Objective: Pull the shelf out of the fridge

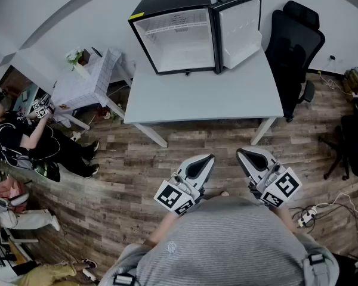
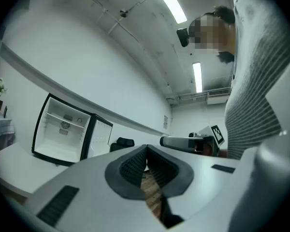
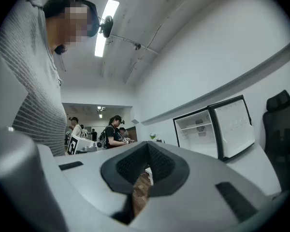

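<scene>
A small black fridge (image 1: 179, 31) stands on the grey table (image 1: 203, 94), its door (image 1: 241, 28) swung open to the right. A white wire shelf (image 1: 178, 24) sits across the upper part of its white interior; it also shows in the left gripper view (image 2: 64, 120) and the right gripper view (image 3: 199, 126). My left gripper (image 1: 210, 157) and right gripper (image 1: 240, 152) are held side by side close to my body, over the wood floor and well short of the table. Both are shut with nothing between the jaws (image 2: 146, 149) (image 3: 147, 146).
A black office chair (image 1: 295, 46) stands right of the table. A white side table (image 1: 86, 82) with a small plant is to the left, and a seated person (image 1: 24, 136) beyond it. A power strip (image 1: 307, 214) and cables lie on the floor at right.
</scene>
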Available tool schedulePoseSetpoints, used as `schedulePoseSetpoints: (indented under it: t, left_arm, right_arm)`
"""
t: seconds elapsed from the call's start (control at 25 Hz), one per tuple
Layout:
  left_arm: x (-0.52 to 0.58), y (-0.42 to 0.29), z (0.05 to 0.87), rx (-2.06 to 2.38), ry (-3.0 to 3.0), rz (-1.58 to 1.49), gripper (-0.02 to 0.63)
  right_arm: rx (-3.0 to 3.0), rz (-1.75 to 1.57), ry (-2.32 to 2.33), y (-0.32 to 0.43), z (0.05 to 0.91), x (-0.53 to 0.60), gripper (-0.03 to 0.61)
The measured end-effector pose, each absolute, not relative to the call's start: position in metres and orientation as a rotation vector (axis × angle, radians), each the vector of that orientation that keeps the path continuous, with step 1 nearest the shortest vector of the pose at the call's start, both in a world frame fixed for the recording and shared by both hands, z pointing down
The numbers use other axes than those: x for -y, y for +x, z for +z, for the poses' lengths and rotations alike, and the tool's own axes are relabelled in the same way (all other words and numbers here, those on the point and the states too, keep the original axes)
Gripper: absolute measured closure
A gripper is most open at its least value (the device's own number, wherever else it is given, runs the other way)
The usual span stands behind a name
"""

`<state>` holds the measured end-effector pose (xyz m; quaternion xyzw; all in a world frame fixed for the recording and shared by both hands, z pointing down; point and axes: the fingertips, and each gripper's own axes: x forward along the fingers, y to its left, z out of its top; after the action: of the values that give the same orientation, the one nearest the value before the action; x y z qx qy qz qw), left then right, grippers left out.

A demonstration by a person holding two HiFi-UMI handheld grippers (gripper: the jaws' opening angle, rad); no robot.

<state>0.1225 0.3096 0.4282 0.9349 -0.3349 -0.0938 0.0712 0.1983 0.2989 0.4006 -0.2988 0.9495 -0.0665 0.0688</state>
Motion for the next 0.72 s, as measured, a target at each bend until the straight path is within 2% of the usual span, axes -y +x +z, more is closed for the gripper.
schedulePoseSetpoints:
  t: [0.72]
  left_arm:
    - [-0.3034, 0.1271, 0.4286, 0.999, 2.804, -0.275, 0.603]
  right_arm:
    - [-2.868, -0.204, -0.894, 0.1978, 0.4024, -0.2902, 0.566]
